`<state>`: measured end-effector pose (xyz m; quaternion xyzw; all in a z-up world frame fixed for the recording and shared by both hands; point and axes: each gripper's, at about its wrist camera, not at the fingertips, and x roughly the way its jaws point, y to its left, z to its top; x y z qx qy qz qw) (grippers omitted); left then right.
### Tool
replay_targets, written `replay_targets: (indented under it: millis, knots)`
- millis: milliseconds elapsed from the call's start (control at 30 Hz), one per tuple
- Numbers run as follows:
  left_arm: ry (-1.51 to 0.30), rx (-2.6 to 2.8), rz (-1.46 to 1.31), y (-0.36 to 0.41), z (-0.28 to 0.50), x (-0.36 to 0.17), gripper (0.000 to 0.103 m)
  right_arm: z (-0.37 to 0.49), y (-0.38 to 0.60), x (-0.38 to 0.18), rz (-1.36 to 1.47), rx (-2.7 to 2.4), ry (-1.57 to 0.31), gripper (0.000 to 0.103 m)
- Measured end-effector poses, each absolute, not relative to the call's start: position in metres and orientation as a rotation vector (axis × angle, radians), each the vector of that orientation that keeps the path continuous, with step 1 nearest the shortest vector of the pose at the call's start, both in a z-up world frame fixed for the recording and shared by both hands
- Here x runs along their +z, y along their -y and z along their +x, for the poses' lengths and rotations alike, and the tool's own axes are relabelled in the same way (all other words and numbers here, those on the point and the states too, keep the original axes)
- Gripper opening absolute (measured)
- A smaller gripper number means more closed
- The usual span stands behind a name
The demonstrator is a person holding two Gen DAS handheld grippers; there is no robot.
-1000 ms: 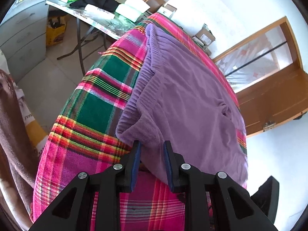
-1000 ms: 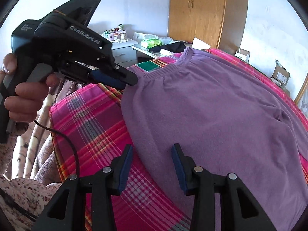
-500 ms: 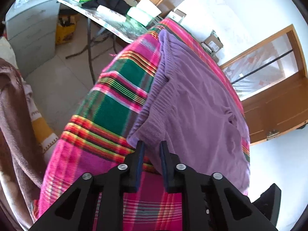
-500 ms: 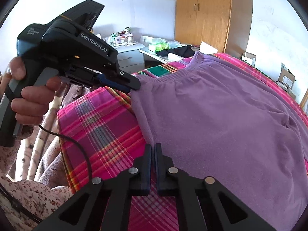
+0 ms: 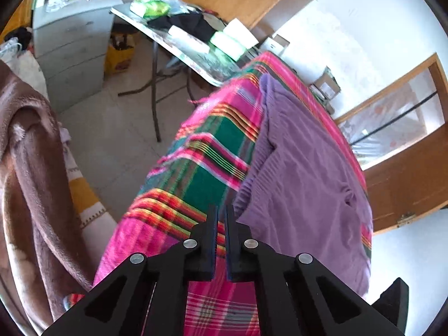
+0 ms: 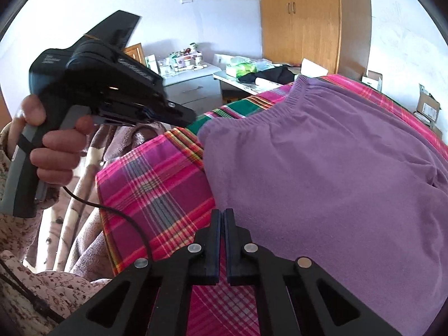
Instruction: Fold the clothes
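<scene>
1. A bed under a pink, green and orange plaid blanket [image 5: 201, 168] fills the middle of both views; a folding table [image 5: 179, 47] and a grey drawer unit [image 5: 70, 44] sit in the upper left of the left wrist view, and a wooden wardrobe [image 6: 302, 19] stands at the top of the right wrist view.
2. The purple garment [image 6: 322, 168] lies spread over the blanket, its ribbed waistband toward the upper centre of the right wrist view.
3. The left gripper [image 5: 220, 215], low in its frame, has its jaws pressed together just beside the garment's near corner, with plaid cloth behind the tips; a grip on fabric cannot be made out.
4. The right gripper [image 6: 222, 218] is likewise closed tight at the garment's lower left edge, nothing visibly pinched.
5. A hand [image 6: 53, 145] at the left of the right wrist view grasps the left gripper's handle.
</scene>
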<state>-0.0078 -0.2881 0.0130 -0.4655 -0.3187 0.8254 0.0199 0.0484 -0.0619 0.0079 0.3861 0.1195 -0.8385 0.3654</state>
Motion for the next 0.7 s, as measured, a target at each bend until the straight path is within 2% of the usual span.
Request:
replay_targets:
  millis: [100,167,500,600,700]
  knots:
    - [0.938,2.564,-1.454,0.281,-0.012,0.015,0.008,0.048,0.061,0.007,1.008,-2.143,-0.295,0.003]
    - [0.915,2.571,-1.45,0.278,-0.015,0.017,0.014,0.046,0.058,0.009,1.008,-2.137,-0.261,0.003]
    - [0.832,2.605,-1.453,0.27,-0.03,0.028,0.019,0.035,0.028,0.026,1.014,-2.114,-0.093,0.006]
    - [0.81,2.617,-1.436,0.266,-0.036,0.035,0.019,0.026,0.01,0.032,1.019,-2.144,-0.001,0.012]
    - [0.739,2.625,-1.428,0.258,-0.043,0.039,0.02,0.018,-0.008,0.035,1.025,-2.186,0.074,0.014]
